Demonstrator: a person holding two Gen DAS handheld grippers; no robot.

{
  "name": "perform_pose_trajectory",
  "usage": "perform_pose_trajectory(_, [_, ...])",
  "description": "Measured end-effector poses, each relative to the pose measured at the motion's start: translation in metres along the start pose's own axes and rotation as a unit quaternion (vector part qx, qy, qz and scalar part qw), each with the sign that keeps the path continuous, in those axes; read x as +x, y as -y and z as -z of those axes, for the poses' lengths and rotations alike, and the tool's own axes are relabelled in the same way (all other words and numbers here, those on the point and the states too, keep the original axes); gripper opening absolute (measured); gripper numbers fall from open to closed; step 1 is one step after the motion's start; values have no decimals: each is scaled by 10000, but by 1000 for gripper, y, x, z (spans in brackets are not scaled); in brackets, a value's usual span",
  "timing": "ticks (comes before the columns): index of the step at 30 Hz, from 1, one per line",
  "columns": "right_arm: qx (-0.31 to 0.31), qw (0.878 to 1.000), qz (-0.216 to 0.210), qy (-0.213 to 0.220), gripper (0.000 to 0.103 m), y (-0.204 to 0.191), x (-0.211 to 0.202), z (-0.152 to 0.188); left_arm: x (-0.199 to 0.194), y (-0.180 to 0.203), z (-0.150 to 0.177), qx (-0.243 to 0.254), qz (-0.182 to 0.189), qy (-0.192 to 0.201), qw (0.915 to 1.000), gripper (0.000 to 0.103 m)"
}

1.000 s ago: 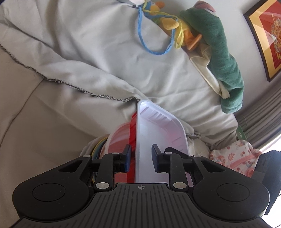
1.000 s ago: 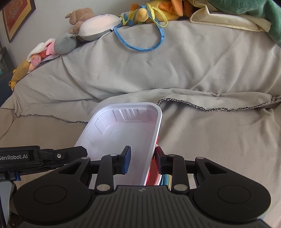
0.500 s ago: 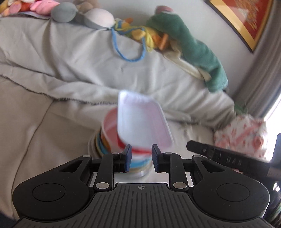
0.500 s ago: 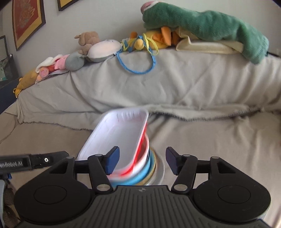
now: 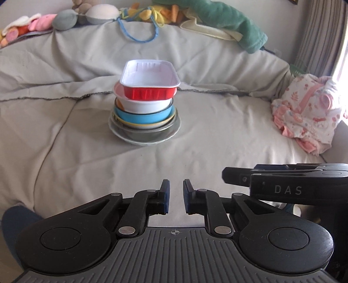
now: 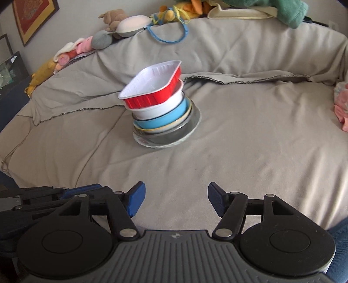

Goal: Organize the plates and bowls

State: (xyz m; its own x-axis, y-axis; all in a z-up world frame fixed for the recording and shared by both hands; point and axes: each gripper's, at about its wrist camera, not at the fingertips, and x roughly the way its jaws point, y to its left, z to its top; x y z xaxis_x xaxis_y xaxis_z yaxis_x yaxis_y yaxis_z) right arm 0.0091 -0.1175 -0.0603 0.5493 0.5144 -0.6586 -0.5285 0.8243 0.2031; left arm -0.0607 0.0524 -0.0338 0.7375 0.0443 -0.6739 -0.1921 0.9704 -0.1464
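A stack of dishes stands on the grey-covered couch seat. On top is a red rectangular tray with a white inside (image 5: 150,83) (image 6: 153,83). Under it are a white bowl (image 5: 145,104) (image 6: 159,108), a blue bowl (image 5: 144,116) (image 6: 163,118), a yellow-rimmed dish, a metal bowl (image 5: 148,133) and a pale plate (image 5: 174,132) (image 6: 195,124) at the bottom. My left gripper (image 5: 175,191) is nearly shut and empty, well back from the stack. My right gripper (image 6: 175,196) is open and empty, also well back. Each gripper shows at the edge of the other's view.
Soft toys (image 5: 65,19) (image 6: 121,24), a blue cord (image 5: 139,36) and a green plush (image 5: 230,24) lie along the couch back. A pink floral cloth (image 5: 308,111) lies at the right end. A curtain (image 5: 319,34) hangs right; framed pictures (image 6: 32,17) hang left.
Both grippers let go of the red tray and pulled back from the stack. The tray now rests on top of the stack. The right gripper opened wide.
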Motion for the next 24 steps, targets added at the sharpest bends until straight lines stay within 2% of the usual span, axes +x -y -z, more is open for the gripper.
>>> perform_pose_trajectory(7, [-168, 9999, -25, 6, 65, -8, 0, 11, -1, 0, 2, -9, 28, -18, 10000, 17])
perform_pose_trajectory(24, [-199, 9998, -24, 12, 66, -8, -1, 12, -4, -3, 1, -115, -41, 11, 9999, 17])
